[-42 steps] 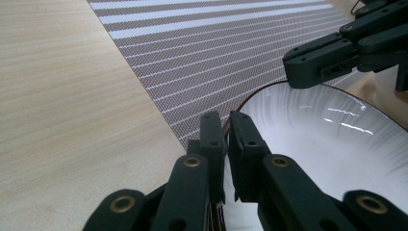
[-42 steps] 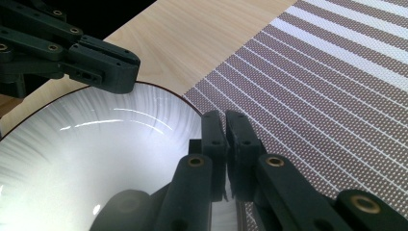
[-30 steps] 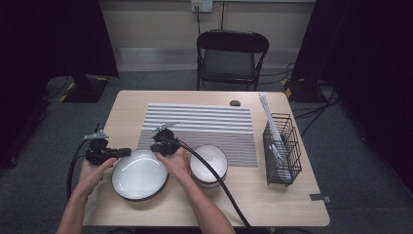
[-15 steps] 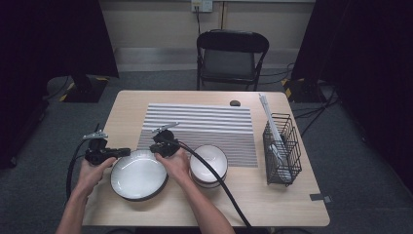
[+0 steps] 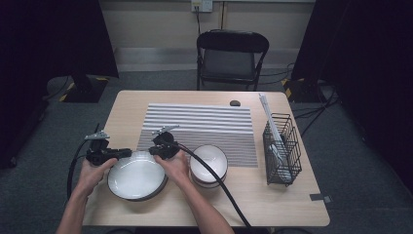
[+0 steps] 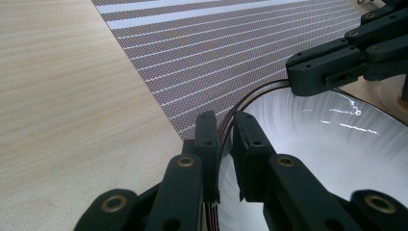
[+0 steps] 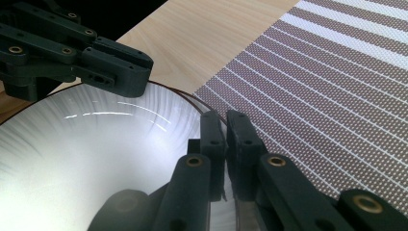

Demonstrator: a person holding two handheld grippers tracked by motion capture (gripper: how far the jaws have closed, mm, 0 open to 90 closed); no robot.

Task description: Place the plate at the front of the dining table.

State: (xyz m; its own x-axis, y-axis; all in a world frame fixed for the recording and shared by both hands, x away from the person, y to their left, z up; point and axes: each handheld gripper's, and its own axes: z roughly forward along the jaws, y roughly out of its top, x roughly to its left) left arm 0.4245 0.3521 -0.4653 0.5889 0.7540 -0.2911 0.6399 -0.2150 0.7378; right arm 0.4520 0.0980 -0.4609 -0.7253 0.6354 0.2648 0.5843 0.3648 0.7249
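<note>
- Large bowl (image 5: 137, 175) is sitting near the table's (image 5: 292, 204) front edge, toward the front-left corner, its far rim just overlapping the near edge of the striped mat (image 5: 199, 124).
- Bowl is looking wide and shallow: glossy white inside with faint radial ribbing, thin dark-brown rim, dark outer wall.
- Left gripper (image 6: 225, 139) is pinching the bowl's left rim, one jaw inside, one outside; its jaws have just been easing apart slightly, rim between them.
- Right gripper (image 7: 225, 132) is clamping the right rim, jaws nearly together.
- Smaller bowl (image 5: 208, 163) is standing just right of it.
</note>
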